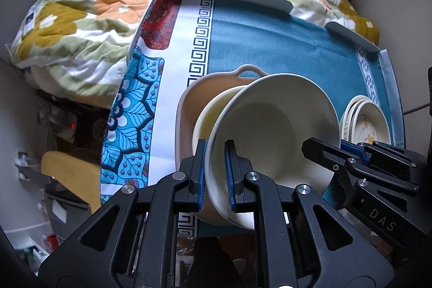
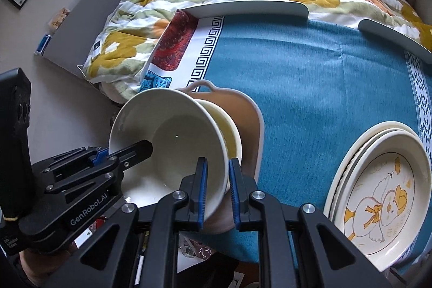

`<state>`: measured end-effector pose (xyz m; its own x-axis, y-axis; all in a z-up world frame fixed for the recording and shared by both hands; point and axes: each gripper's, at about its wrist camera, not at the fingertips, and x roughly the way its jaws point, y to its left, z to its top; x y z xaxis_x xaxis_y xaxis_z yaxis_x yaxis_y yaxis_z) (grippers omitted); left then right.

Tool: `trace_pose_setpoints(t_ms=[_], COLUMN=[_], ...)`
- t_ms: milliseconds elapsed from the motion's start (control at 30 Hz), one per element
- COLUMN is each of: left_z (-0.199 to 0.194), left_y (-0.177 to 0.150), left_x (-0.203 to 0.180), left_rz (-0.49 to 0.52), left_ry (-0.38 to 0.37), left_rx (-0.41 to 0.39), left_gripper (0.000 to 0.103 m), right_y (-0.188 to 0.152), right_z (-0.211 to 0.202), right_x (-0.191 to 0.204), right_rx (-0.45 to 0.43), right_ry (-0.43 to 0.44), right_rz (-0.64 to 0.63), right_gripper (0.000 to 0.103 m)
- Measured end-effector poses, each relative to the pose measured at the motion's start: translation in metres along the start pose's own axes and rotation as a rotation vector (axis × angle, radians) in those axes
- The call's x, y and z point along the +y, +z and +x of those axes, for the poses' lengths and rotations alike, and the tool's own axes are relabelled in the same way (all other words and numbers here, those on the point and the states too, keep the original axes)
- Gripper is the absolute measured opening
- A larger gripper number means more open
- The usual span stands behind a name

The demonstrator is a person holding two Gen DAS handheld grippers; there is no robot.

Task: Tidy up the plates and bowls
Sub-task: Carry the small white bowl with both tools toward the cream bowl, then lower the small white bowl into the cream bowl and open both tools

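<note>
Both grippers grip one white bowl by opposite sides of its rim, held tilted above a yellowish bowl that sits in a pinkish-beige handled dish. My left gripper is shut on the bowl's left rim; the right gripper's fingers reach in from the right. In the right wrist view my right gripper is shut on the white bowl's right rim, over the yellowish bowl and dish. A stack of plates, the top one with a duck picture, lies to the right.
The table carries a blue cloth with a patterned border. Grey raised rails line its far edge. A floral quilt lies beyond. The plate stack also shows in the left wrist view. Clutter lies on the floor at left.
</note>
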<state>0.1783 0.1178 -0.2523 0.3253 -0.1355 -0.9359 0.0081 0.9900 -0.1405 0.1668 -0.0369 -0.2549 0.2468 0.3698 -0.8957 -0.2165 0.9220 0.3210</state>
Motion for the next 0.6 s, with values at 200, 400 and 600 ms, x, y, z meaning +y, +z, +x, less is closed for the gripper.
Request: trace_pose_setpoints(t_ms=[200,400,600], left_z=[0.005,0.008,0.013], left_y=[0.004,0.007,0.008], left_x=[-0.004,-0.009,-0.009], left_rz=[0.049,0.078,0.095], left_ry=[0.020,0.045,0.072], left_rx=[0.014,0.018,0.025], left_gripper=[0.011,0.011,0.011], right_y=[0.000,-0.001,0.000], right_z=[0.004,0.006,0.007], right_x=[0.000,-0.002,-0.002], right_rx=[0.009,0.017,0.024], right_ry=[-0.010,-0.012,-0.017], right_rz=[0.013,0.022,0.017], right_gripper=[0.015,0.015,0.015])
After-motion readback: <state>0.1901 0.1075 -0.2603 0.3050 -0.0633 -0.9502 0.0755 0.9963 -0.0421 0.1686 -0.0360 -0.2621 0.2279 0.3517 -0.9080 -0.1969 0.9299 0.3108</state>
